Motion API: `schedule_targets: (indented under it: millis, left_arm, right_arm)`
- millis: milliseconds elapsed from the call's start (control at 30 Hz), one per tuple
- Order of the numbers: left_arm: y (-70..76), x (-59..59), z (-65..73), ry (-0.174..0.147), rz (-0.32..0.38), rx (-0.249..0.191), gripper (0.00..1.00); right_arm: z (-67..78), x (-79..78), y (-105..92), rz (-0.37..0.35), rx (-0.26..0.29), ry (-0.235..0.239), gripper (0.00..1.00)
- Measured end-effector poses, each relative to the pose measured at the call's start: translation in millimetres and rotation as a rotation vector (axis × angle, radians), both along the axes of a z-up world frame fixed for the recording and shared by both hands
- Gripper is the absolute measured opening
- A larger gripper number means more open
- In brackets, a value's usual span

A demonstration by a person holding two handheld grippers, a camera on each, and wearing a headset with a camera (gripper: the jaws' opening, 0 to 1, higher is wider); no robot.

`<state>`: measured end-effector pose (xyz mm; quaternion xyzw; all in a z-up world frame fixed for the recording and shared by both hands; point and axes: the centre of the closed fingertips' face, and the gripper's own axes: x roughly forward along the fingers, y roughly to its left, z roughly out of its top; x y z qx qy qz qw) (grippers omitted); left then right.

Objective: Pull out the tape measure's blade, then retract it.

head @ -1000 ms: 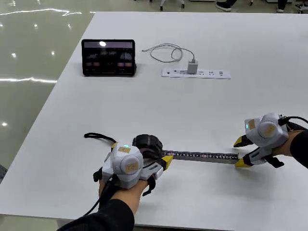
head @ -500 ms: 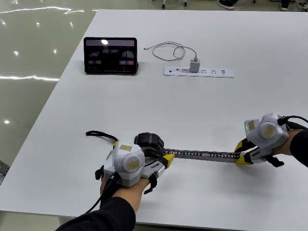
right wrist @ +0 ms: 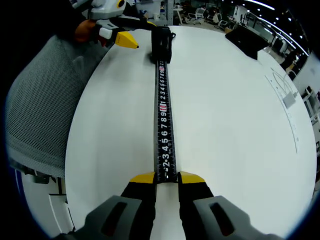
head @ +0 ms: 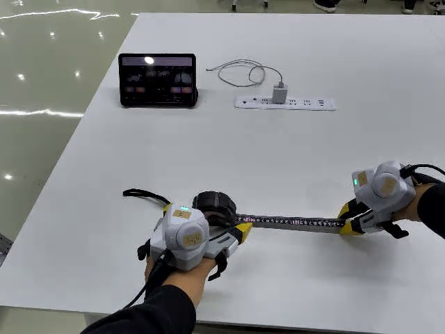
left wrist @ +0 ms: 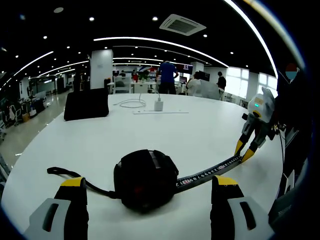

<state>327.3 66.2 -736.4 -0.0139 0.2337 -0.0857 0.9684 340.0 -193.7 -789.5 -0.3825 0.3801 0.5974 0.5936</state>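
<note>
Now the blade [right wrist: 164, 110] runs from the left tongs [left wrist: 150, 181] to the right tongs [right wrist: 166, 177], parallel to the near edge of the table [head: 278, 160].
The right tongs pinch the blade's tip, and its long axis leads straight away from them to the tape measure case [head: 214, 207], toward the table's near left corner. The left tongs stand spread, one jaw on either side of the case and apparently not touching it. Retracting likely means guiding the right tongs back along that line toward the case.

I'm looking into a big open-plan office: rows of small recessed ceiling lights [left wrist: 92, 19], a square white ceiling air-conditioning vent [left wrist: 182, 23], glossy pale floor [head: 49, 83].
</note>
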Motion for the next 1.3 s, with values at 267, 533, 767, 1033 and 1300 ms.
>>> schedule_targets:
  millis: [267, 533, 767, 1033, 1300]
  left_arm:
    - [-0.5, 1.2, -5.5, 0.02, 0.004, -0.007, 1.0]
    - [1.6, 11.2, -1.9, 0.022, 0.023, -0.032, 0.99]
    - [7.6, 15.9, -9.5, 0.053, 0.054, -0.048, 0.94]
    - [1.7, 17.2, -12.2, 0.053, 0.048, -0.043, 0.89]
    - [-4.2, 28.0, -17.9, 0.082, 0.037, -0.027, 0.79]
  right_arm:
    - [0.0, 0.8, 0.0, -0.064, -0.024, 0.017, 0.1]
    - [0.3, -0.1, -0.2, -0.078, -0.038, 0.01, 0.1]
    - [0.0, 0.7, 1.5, -0.105, -0.074, 0.031, 0.11]
    - [-1.4, 1.9, -1.6, -0.078, -0.067, 0.021, 0.1]
    - [-5.0, 7.3, -3.1, -0.077, -0.079, 0.018, 0.1]
